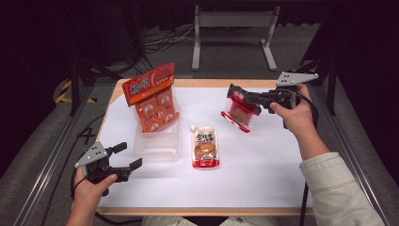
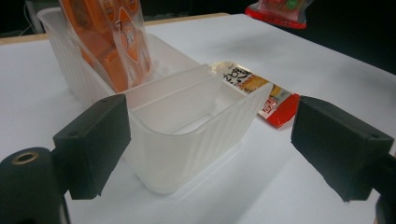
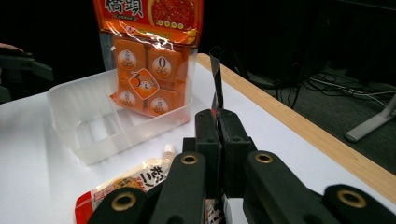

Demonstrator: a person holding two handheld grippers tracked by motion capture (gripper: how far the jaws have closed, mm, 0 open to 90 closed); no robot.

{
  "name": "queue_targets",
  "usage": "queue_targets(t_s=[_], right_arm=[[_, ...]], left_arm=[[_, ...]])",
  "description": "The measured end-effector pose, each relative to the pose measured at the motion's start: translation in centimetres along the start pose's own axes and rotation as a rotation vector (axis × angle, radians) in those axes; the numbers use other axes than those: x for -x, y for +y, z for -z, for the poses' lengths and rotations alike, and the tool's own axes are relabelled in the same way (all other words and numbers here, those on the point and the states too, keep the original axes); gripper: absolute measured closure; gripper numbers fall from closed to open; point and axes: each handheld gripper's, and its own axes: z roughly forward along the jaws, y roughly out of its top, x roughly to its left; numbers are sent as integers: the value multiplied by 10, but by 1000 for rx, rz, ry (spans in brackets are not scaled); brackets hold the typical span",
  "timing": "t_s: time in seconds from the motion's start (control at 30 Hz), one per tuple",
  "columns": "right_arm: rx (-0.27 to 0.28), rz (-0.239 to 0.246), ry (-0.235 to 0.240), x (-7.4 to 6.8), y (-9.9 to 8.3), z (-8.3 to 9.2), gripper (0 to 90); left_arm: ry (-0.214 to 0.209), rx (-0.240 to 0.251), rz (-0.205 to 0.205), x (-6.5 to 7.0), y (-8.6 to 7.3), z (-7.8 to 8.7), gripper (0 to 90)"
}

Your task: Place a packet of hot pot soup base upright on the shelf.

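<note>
White table [image 1: 263, 174], wood edge along the far side. Clear bin [image 1: 157, 143] left of centre, with dividers inside; the far compartment holds the orange pack [image 1: 153, 96], upright and leaning back, its red header above the rim. White-and-red pouch [image 1: 205, 147] lies flat on the table just right of the bin, spout toward the far side. Red packet [image 1: 241, 109] is up off the table at right, hanging tilted from the right gripper [image 1: 234, 92], whose jaws are clenched on its top edge; in the right gripper view the edge sticks up between the pressed jaws. Left gripper [image 1: 128, 156] sits at near left, jaws spread wide, nothing between them, just short of the bin's near end.
</note>
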Motion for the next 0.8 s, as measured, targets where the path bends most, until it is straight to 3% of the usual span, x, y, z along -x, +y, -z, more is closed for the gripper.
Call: queue_targets(t_s=[0.37,0.8], right_arm=[[7,47,65,-16,23,-21,886],[-7,115,130,-39,48,-60,884]], left_arm=[[2,-18,0,4,-3,0,128],[-3,-14,-7,4,-4,-1,125]])
